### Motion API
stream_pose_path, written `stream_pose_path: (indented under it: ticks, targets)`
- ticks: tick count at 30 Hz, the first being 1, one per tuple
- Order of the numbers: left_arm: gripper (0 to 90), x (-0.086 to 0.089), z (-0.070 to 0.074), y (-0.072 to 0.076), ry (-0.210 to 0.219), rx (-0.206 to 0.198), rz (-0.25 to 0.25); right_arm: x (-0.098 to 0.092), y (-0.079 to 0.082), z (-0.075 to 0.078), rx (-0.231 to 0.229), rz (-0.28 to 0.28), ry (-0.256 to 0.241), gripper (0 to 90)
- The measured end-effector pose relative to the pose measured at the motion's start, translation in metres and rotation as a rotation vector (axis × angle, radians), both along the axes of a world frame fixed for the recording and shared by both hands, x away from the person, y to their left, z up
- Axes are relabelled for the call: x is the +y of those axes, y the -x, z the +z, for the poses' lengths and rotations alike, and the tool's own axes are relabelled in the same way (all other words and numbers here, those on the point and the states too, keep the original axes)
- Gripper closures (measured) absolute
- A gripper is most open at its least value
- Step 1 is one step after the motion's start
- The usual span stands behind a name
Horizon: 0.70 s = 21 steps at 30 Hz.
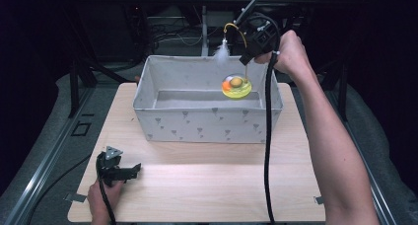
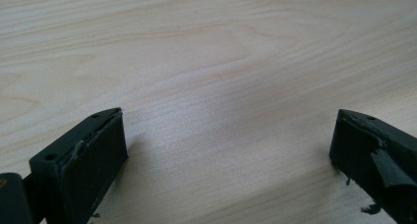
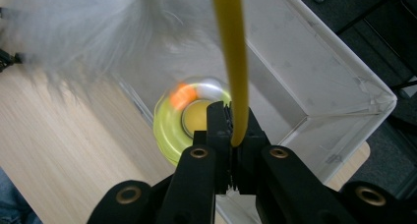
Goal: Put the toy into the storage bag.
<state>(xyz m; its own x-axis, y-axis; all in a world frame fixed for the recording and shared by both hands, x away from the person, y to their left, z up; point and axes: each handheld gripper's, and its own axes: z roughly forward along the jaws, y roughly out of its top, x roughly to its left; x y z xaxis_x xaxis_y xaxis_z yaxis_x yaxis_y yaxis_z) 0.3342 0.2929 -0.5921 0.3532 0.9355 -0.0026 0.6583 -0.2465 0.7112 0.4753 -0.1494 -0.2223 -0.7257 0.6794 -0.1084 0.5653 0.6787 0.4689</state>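
Note:
A cat toy hangs over the grey fabric box (image 1: 207, 124): a round yellow-green base (image 1: 236, 86) with an orange ball, a curved yellow wire (image 1: 235, 28) and a white feather (image 1: 222, 52). My right gripper (image 1: 248, 57) is raised above the box's right half and shut on the wire. In the right gripper view the jaws (image 3: 231, 121) pinch the yellow wire (image 3: 231, 47), the base (image 3: 169, 130) hangs blurred below and the feather (image 3: 88, 32) blurs at upper left. My left gripper (image 1: 133, 169) lies on the table at front left, open, with bare wood between its fingers (image 2: 98, 150).
The light wooden table (image 1: 207, 185) carries the box at its far half. The box's thin white walls (image 3: 314, 71) stand upright around a bare bottom. Black frames and cables lie beyond the table. The right gripper's cable (image 1: 267, 151) hangs down across the table's right side.

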Motion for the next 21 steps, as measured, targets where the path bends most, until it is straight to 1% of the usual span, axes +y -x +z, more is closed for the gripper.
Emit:
stream_pose_path:
  ticks: [2,3,4,6,7,8,10,11,13,14,15,16,19,20,21]
  targets:
    - [0.8,0.000,0.000,0.000,0.000,0.001,0.000,0.000,-0.003,-0.001,-0.007,-0.009,0.015,88.3]
    - [0.8,0.000,0.000,0.000,-0.001,0.005,-0.003,-0.001,-0.004,-0.001,-0.010,-0.009,0.011,88.3]
    - [0.8,0.000,0.000,0.000,-0.001,0.000,0.000,-0.002,-0.006,-0.002,-0.010,-0.023,0.008,88.3]
    - [0.8,0.000,0.000,0.000,-0.001,0.000,0.000,-0.003,-0.009,-0.003,-0.011,-0.028,0.020,88.3]
    - [0.8,0.000,0.000,0.000,-0.001,0.001,0.000,-0.005,-0.011,-0.004,-0.007,-0.035,0.013,88.3]
    - [0.8,0.000,0.000,0.000,-0.001,0.005,-0.003,-0.005,-0.012,-0.005,-0.011,-0.048,0.018,88.3]
    - [0.8,0.000,0.000,0.000,-0.001,0.000,0.000,-0.007,-0.014,-0.006,-0.009,-0.055,0.001,88.3]
    - [0.8,0.000,0.000,0.000,-0.001,0.000,0.000,-0.007,-0.016,-0.008,-0.011,-0.068,0.006,88.3]
    - [0.8,0.000,0.000,0.000,-0.001,0.000,0.000,-0.009,-0.018,-0.010,-0.003,-0.072,0.003,88.3]
    - [0.8,0.000,0.000,0.000,-0.001,0.001,0.000,-0.010,-0.019,-0.011,-0.014,-0.083,-0.005,88.3]
    - [0.8,0.000,0.000,0.000,-0.001,0.001,0.000,-0.010,-0.020,-0.012,-0.011,-0.086,-0.008,88.3]
    - [0.8,0.000,0.000,0.000,-0.001,0.000,0.000,-0.010,-0.020,-0.012,-0.006,-0.084,-0.004,88.3]
    - [0.8,0.000,0.000,0.000,-0.001,0.001,-0.001,-0.010,-0.022,-0.015,-0.014,-0.092,0.001,88.3]
    - [0.8,0.000,0.000,0.000,-0.001,0.001,0.000,-0.010,-0.022,-0.015,-0.012,-0.093,0.012,88.3]
    - [0.8,0.000,0.000,0.000,0.000,0.000,0.000,-0.010,-0.023,-0.017,-0.012,-0.097,0.001,88.3]
